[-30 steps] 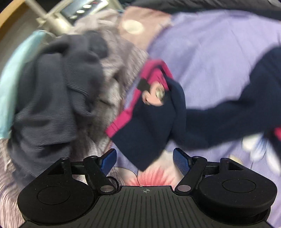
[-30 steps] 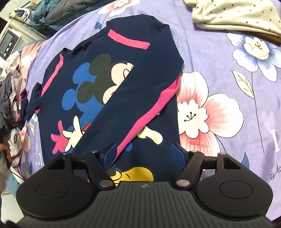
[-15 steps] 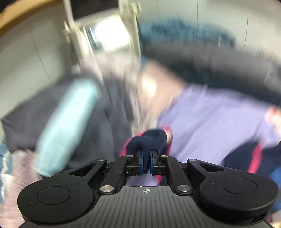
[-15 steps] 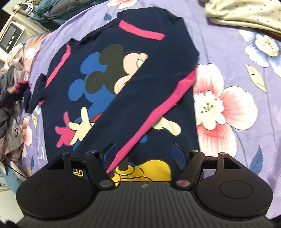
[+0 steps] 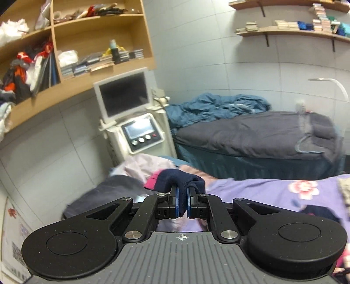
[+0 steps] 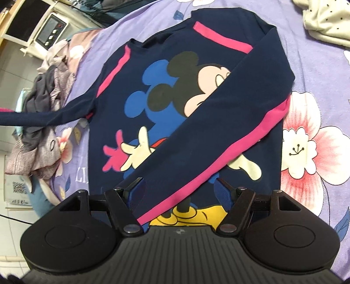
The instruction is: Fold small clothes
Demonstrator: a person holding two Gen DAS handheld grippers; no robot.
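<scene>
The navy sweatshirt (image 6: 190,113) lies flat, print side up, on the purple floral bedsheet (image 6: 323,91). In the right wrist view its long axis runs from the neckline at the upper left, away from the camera, to the hem at the bottom, just beneath the right gripper (image 6: 179,192). One sleeve (image 6: 218,122), edged with a pink stripe, is folded diagonally across the cartoon mouse print, from the far shoulder at the upper right down to its cuff near the hem. The other sleeve (image 6: 43,114) stretches taut out to the left, raised off the sheet, and leaves the frame at the left edge.

The right gripper's fingers (image 6: 223,193) stand wide apart above the hem, holding nothing.

The left wrist view shows where that stretched sleeve ends: the left gripper (image 5: 182,203) has its fingers (image 5: 176,202) pressed together on the navy cuff (image 5: 177,179), whose pink band (image 5: 152,180) bunches over the tips. This view looks level across the room, so the sweatshirt body is barely visible; instead it shows a white machine with a screen (image 5: 135,122), wooden shelves (image 5: 72,43) and a second bed with grey covers (image 5: 251,133).

Only the right wrist view shows the pile of grey clothes (image 6: 43,109) at the sheet's left edge and a cream dotted garment (image 6: 326,19) at the upper right.
</scene>
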